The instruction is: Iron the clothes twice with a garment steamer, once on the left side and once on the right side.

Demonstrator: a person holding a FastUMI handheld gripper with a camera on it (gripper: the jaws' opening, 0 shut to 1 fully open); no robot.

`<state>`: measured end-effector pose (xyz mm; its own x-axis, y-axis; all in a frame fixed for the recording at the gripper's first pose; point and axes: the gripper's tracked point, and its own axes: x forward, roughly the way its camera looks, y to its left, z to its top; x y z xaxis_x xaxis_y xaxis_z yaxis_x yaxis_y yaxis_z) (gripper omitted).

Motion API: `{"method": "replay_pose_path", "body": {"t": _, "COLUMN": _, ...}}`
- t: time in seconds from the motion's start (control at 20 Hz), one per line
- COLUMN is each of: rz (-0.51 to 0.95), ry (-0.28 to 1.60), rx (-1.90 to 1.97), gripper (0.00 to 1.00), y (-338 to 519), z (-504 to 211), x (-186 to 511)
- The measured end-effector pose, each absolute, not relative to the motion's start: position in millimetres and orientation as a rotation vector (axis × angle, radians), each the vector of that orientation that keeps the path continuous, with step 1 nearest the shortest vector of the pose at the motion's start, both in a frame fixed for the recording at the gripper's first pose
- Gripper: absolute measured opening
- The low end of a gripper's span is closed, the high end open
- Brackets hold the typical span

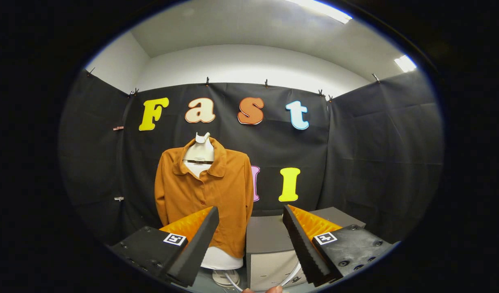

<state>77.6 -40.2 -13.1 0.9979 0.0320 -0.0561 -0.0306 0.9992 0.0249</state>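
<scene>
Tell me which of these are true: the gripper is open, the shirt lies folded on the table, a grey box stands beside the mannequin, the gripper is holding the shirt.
1. The gripper is open with nothing between its fingers. True.
2. The orange shirt lies folded on the table. False: it hangs on a white mannequin.
3. A grey box stands beside the mannequin. True.
4. The gripper holds the shirt. False: the shirt is beyond the fingers, untouched.

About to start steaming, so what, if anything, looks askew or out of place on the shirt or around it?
Nothing stands out. The orange shirt hangs straight and buttoned on its white mannequin, beyond the open gripper; the grey box beside it sits square.
</scene>
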Motion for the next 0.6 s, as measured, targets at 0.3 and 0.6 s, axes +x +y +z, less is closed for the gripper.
{"method": "replay_pose_path", "body": {"t": 0.3, "rz": -0.03, "ry": 0.243, "rx": 0.015, "gripper": 0.98, "y": -106, "z": -73, "x": 129}}
{"method": "replay_pose_path", "body": {"t": 0.6, "rz": -0.108, "ry": 0.479, "rx": 0.045, "gripper": 0.99, "y": -183, "z": -156, "x": 184}}
